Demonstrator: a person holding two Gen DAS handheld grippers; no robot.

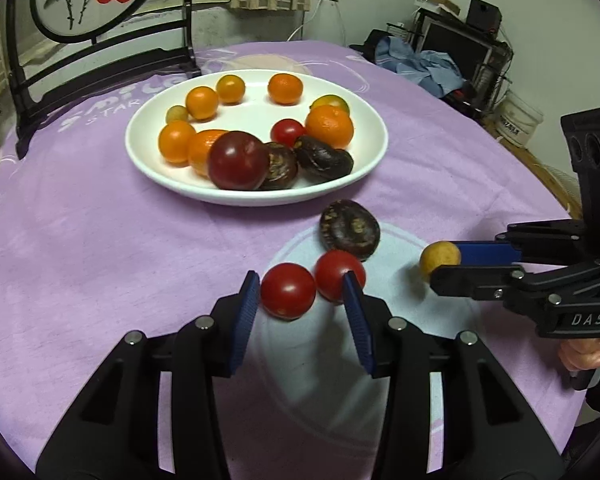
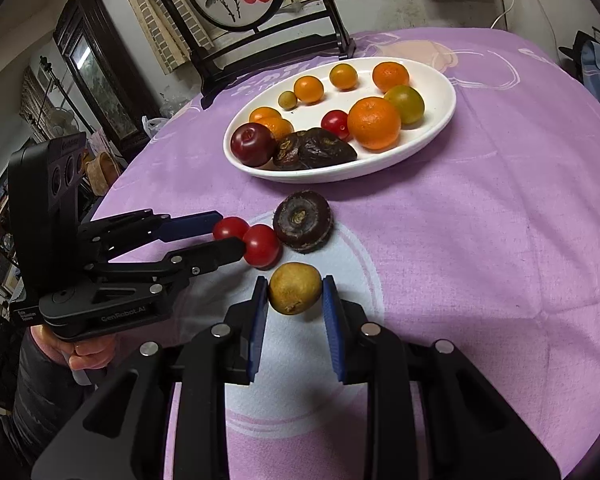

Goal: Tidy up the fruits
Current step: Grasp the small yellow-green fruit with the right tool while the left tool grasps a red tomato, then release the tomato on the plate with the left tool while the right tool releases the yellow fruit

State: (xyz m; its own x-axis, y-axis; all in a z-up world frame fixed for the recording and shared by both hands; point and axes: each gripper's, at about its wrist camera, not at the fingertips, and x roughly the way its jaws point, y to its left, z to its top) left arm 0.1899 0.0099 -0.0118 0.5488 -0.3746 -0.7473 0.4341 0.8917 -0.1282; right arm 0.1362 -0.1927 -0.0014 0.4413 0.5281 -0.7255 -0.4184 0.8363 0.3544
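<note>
Fruits lay mostly on the white oval ceramic plate (image 1: 140, 152); four sat loose on the purple-clothed surface (image 1: 100, 248). Left hand-held gripper (image 1: 300, 292) was open around the nearer of two small red cherry tomatoes (image 1: 287, 290), not squeezing. Dark brown wrinkled round fruit (image 1: 350, 229) lay beyond. Right hand-held gripper (image 2: 295, 294) seemed closed on the small yellow-brown round fruit (image 2: 295, 288). Step likely pickup; next: close left, carry both to plate. Plate count: roughly twelve.
</note>
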